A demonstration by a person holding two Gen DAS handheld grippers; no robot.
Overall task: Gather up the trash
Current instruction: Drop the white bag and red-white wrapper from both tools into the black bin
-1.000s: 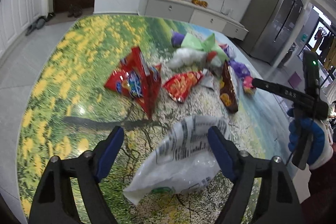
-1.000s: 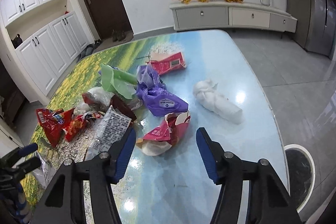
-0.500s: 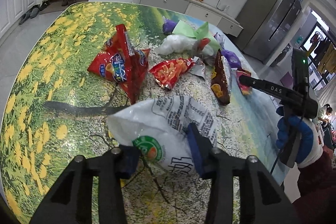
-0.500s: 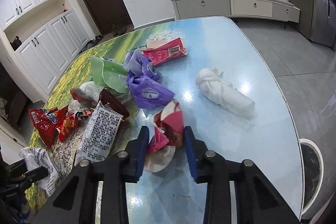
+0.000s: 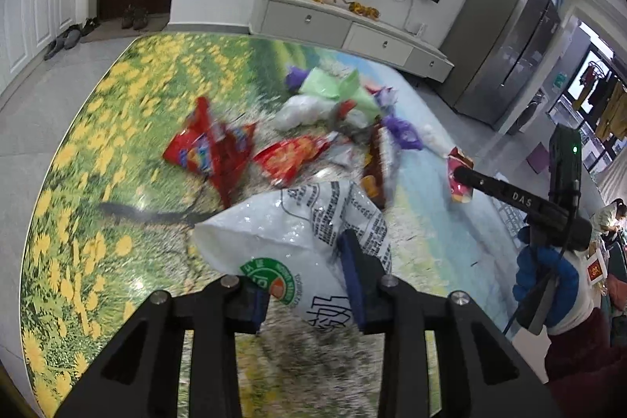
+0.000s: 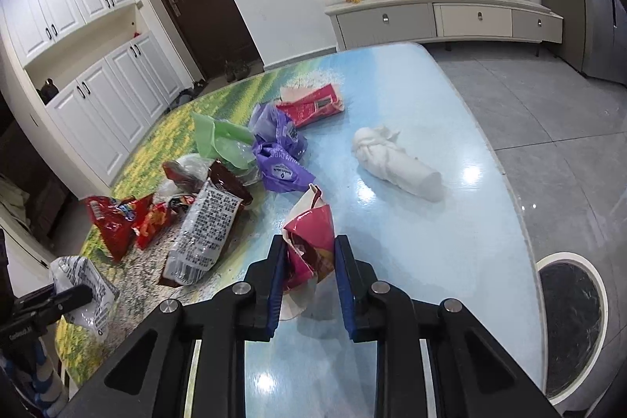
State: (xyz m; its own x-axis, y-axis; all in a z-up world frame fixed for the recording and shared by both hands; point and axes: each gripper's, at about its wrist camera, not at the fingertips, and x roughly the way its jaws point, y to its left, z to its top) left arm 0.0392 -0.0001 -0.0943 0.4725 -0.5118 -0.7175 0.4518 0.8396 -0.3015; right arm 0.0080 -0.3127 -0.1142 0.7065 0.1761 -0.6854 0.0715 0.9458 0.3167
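The left gripper (image 5: 307,273) has its blue pads pressed into a white printed plastic bag (image 5: 298,234) that bulges out ahead of the fingertips. The right gripper (image 6: 307,261) is clamped on a crumpled pink-red wrapper (image 6: 309,241), its tip sticking up past the pads. A blue-gloved hand (image 5: 546,285) grips the right gripper's handle.

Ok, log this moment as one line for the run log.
left gripper: shut on white bag | right gripper: shut on pink wrapper | table: more wrappers left
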